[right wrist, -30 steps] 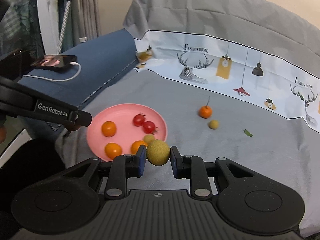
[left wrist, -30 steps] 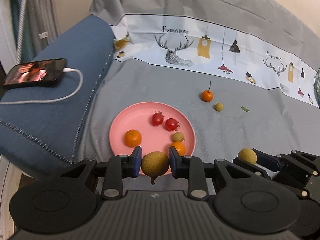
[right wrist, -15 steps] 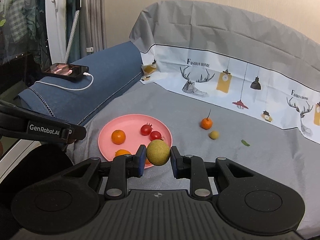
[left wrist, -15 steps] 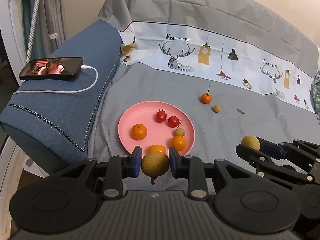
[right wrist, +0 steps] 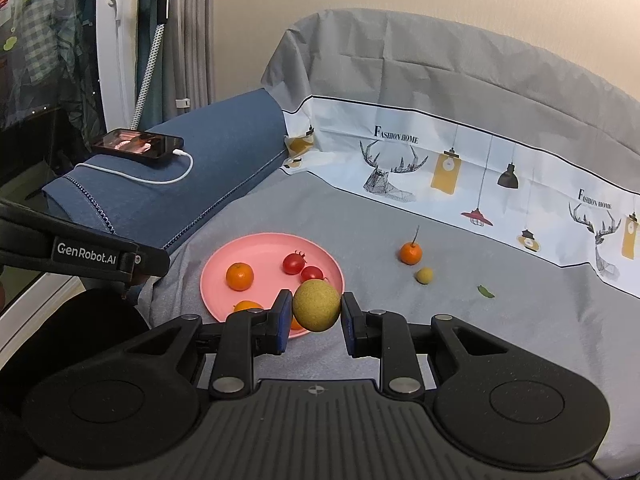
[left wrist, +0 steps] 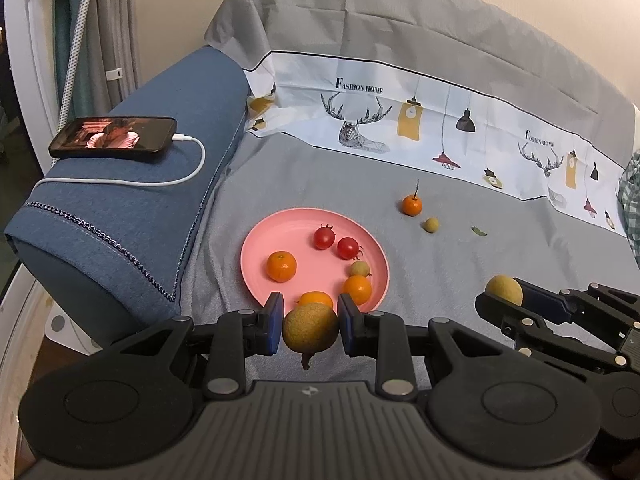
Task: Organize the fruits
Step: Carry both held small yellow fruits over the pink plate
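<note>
"FASHION HOME" printed twice on white patterned cloth band [right wrist: 460, 168], far ahead of right gripper [right wrist: 314, 312]. "GenRobot.AI" on left gripper [right wrist: 86, 258] arm, at its left.

My right gripper [right wrist: 315, 314] clamps a yellow-green fruit [right wrist: 316, 305] above the near rim of the pink plate [right wrist: 264, 254], which carries tomatoes [right wrist: 294, 263] and oranges [right wrist: 239, 276]. A stemmed orange [right wrist: 410, 253] lies apart on the grey cloth [right wrist: 460, 312].
</note>
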A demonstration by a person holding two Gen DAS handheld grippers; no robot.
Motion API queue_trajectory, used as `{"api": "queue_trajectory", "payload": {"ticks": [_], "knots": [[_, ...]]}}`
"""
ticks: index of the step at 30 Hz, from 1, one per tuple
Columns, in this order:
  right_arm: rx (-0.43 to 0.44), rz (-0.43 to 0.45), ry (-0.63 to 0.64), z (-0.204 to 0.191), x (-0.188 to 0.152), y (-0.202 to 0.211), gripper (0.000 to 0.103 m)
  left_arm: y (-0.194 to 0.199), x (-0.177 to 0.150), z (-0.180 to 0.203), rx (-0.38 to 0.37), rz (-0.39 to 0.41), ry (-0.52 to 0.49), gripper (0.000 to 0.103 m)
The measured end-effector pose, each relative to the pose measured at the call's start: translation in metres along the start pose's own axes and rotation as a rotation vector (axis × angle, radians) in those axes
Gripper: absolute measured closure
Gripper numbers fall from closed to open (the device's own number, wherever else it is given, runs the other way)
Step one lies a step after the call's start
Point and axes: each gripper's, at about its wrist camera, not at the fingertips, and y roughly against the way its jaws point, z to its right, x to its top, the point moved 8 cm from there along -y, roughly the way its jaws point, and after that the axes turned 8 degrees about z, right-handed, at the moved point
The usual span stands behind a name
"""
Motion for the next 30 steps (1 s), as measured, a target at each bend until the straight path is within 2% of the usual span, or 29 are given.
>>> {"api": "queue_trajectory", "payload": {"ticks": [30], "knots": [[0.013, -0.034, 0.004, 0.0, -0.003, -0.011, 0.076, -0.012, -0.002, -0.007, 0.002, -0.025, 0.015, 0.071]]}}
